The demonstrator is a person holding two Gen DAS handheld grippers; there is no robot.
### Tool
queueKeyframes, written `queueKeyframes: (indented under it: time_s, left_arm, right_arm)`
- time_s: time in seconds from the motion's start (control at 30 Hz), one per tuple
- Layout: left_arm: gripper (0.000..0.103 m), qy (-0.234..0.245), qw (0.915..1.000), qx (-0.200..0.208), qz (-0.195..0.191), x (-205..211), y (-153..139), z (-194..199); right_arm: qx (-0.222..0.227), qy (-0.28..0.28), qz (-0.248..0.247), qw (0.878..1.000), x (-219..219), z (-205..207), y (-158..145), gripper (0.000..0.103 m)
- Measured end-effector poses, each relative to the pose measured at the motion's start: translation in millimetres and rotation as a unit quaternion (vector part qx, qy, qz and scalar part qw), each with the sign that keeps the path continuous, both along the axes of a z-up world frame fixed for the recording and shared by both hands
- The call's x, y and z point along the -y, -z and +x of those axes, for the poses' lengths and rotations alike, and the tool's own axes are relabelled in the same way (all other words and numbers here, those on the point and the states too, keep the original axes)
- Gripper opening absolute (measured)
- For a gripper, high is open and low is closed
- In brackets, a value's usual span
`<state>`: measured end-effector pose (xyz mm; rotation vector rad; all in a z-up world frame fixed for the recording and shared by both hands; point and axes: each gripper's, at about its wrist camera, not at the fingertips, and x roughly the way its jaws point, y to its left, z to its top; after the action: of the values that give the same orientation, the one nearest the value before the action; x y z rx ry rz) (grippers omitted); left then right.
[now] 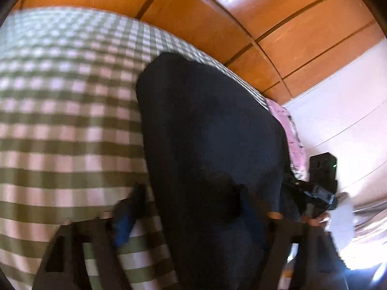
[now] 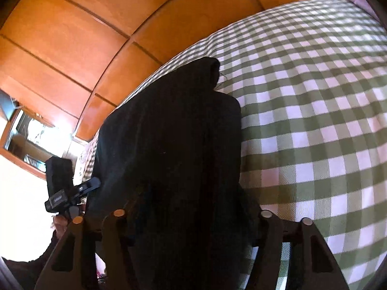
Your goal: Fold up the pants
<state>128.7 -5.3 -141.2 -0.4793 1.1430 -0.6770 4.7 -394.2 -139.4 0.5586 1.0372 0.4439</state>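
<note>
Dark navy cloth, the pants (image 1: 208,149), is seen laid in a long narrow strip across the checked bedspread (image 1: 60,125), the far end lying near the wooden panelling (image 1: 278,24) behind the bed. The near end of the pants is drawn up between the jaws of both tongs. The left gripper (image 1: 188,207) is blurred and dark against the cloth, so it cannot be told whether cloth is pinched or merely lies between the jaws. The same is true of the right gripper (image 2: 193,212): the jaws stand apart with cloth between them, but a grip cannot be confirmed. A lengthwise fold appears to be done; a crosswise fold is judged to be in hand. Next, a firm hold on both near corners would be needed, then a carry toward the far end.
</note>
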Motion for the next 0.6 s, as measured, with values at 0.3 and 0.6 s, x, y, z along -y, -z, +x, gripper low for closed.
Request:
queueKeyframes:
  time_s: [0.3, 0.6]
  left_arm:
    - [0.043, -0.003, 0.9974, 0.073, -0.002, -3.3, -42.0, 3.4]
    - [0.043, -0.037, 0.9891, 0.129, 0.061, -22.2, -77.1, 90.2]
  right_arm:
    - [0.05, -0.023, -0.022, 0.998, -19.8, 13.6, -39.2, 0.041]
    - [0.085, -0.038, -0.012, 0.996, -50.2, 114.6, -55.5, 0.041]
